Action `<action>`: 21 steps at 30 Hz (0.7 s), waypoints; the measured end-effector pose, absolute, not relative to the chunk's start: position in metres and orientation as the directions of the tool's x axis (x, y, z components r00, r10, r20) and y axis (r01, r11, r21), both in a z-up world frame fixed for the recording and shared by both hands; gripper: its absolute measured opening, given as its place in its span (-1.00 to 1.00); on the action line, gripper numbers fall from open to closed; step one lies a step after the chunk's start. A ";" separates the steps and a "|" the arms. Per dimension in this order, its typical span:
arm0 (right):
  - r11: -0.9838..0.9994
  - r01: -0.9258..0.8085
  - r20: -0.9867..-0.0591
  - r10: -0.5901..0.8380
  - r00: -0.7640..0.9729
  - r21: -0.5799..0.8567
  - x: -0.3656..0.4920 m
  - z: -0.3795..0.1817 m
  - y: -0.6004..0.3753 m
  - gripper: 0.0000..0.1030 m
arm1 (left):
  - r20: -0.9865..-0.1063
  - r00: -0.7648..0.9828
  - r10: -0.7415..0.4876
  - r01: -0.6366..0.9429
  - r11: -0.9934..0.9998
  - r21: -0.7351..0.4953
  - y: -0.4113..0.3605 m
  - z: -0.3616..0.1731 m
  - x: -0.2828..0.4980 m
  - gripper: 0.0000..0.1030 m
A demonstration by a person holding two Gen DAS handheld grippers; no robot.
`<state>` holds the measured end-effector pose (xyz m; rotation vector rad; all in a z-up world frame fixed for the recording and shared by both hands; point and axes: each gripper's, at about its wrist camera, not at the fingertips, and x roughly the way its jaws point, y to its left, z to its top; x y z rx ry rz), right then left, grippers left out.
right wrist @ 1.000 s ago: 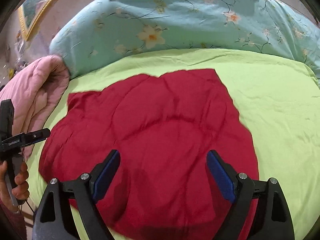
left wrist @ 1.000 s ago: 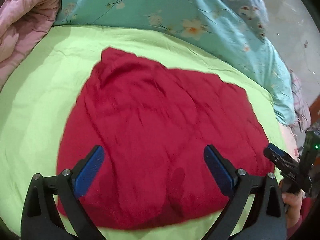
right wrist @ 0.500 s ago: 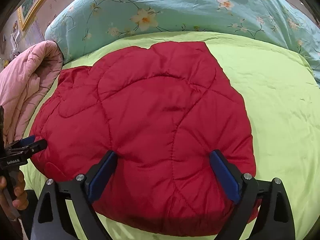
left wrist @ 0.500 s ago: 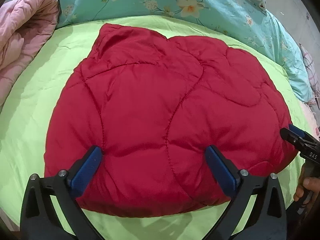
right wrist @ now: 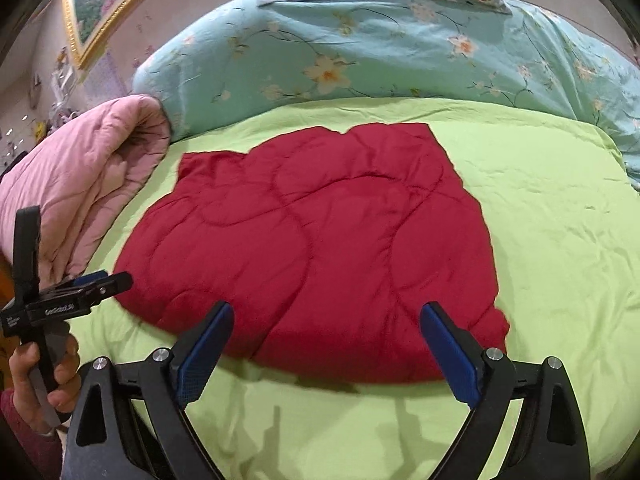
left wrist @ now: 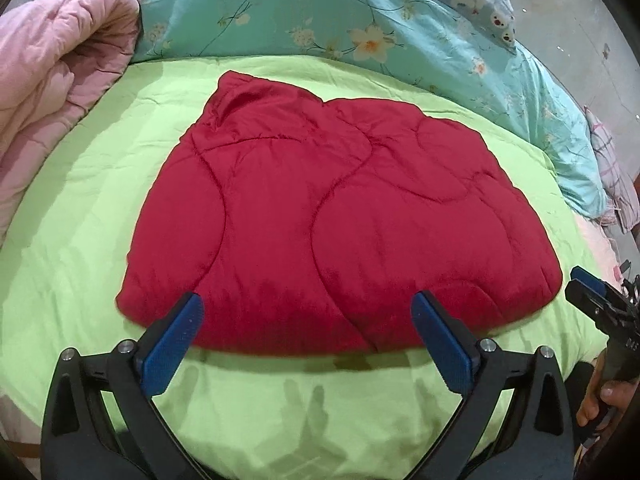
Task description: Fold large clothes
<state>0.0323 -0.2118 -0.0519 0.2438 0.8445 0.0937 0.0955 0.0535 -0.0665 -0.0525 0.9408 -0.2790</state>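
The red quilted garment (left wrist: 336, 216) lies folded flat mid-bed on the green sheet (left wrist: 80, 240), so the left gripper (left wrist: 308, 324) and right gripper (right wrist: 324, 328) hover wide open and empty over its near edge.

The red quilt (left wrist: 340, 216) is soft, stitched, faintly shiny cloth (puffy between seams) on a matt, wrinkled green sheet (left wrist: 80, 264).
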 end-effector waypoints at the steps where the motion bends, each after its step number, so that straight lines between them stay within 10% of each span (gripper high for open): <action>1: 0.968 0.008 -0.728 0.182 0.661 0.249 0.027 -0.050 -0.208 0.85 | -0.788 0.560 -0.256 0.217 0.963 -0.159 0.053 -0.065 0.090 1.00; 21: 0.959 -0.022 -0.726 0.230 0.648 0.283 -0.065 -0.012 -0.173 0.86 | -0.768 0.626 -0.135 0.240 0.970 0.025 0.040 -0.023 -0.010 1.00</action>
